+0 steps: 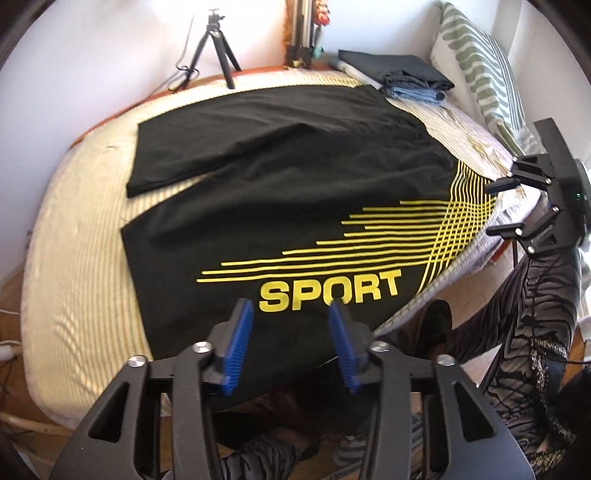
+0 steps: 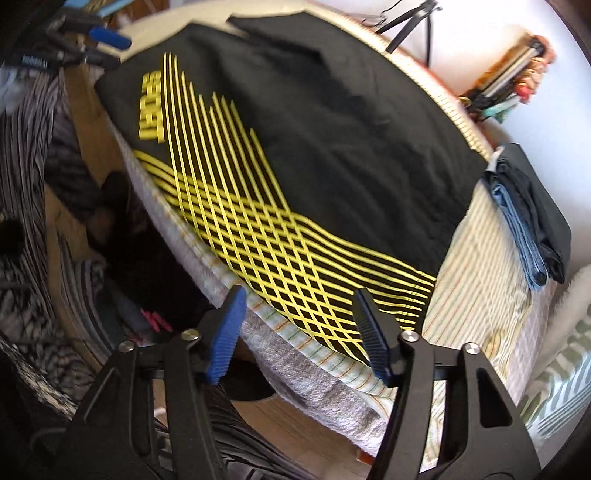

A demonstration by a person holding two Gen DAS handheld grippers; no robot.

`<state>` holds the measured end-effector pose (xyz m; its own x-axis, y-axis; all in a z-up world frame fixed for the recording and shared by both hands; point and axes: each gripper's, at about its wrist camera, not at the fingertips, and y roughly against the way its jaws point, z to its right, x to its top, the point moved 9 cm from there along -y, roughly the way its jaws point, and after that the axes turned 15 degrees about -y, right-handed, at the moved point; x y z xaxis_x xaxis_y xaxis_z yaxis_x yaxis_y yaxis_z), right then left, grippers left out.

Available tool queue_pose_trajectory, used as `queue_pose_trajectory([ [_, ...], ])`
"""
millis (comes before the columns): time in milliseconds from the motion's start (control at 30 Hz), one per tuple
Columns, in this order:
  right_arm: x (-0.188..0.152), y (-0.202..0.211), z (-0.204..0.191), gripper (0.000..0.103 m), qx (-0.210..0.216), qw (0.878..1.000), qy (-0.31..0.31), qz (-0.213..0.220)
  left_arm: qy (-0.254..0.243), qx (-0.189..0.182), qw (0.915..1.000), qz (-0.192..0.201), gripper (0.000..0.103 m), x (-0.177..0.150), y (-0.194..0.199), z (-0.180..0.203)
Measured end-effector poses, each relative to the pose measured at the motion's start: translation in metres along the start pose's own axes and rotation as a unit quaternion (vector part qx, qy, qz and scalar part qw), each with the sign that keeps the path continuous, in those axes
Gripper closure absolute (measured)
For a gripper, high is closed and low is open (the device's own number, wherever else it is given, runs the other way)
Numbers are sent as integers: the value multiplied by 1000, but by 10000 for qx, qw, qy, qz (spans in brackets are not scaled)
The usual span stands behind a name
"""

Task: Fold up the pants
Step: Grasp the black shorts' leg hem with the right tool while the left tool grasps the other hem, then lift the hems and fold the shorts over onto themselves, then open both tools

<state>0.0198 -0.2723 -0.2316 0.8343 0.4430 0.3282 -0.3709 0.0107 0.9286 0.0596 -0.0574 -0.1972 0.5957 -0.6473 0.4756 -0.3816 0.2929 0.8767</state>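
Here, both the left gripper and right gripper gape wide over black pants printed "SPORT".

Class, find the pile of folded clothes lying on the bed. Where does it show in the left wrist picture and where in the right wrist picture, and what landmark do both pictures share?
Left wrist: the pile of folded clothes sits at the top, right of centre, beyond the black pants.
Right wrist: the pile lies at the right edge, beside the pants.
Shared landmark: the small black tripod at the bed's far edge.
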Motion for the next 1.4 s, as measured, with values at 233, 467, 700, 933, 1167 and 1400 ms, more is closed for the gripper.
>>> queue_pose_trajectory([
  [233, -1, -21, -1, 46, -258, 9980, 529, -233, -32, -109, 9999, 14, 66, 1, -5, -1],
  [467, 12, -17, -5, 94, 70, 9984, 499, -274, -282, -329, 9990, 72, 46, 1, -5, 10],
  [700, 44, 2, 10, 98, 249, 9997, 48, 36, -1104, -129, 9938, -61, 46, -1, -17, 37],
  [933, 72, 12, 33, 98, 369, 9979, -455, 288, -1171, 367, 9919, -316, 47, -4, -35, 24],
  [1167, 68, 17, 30, 98, 430, 9959, -626, 489, -675, 284, 9972, -163, 100, -6, -39, -4],
  [1400, 90, 34, 47, 99, 214, 9921, -782, 961, -583, 550, 9956, 491, 101, 38, -9, -35],
])
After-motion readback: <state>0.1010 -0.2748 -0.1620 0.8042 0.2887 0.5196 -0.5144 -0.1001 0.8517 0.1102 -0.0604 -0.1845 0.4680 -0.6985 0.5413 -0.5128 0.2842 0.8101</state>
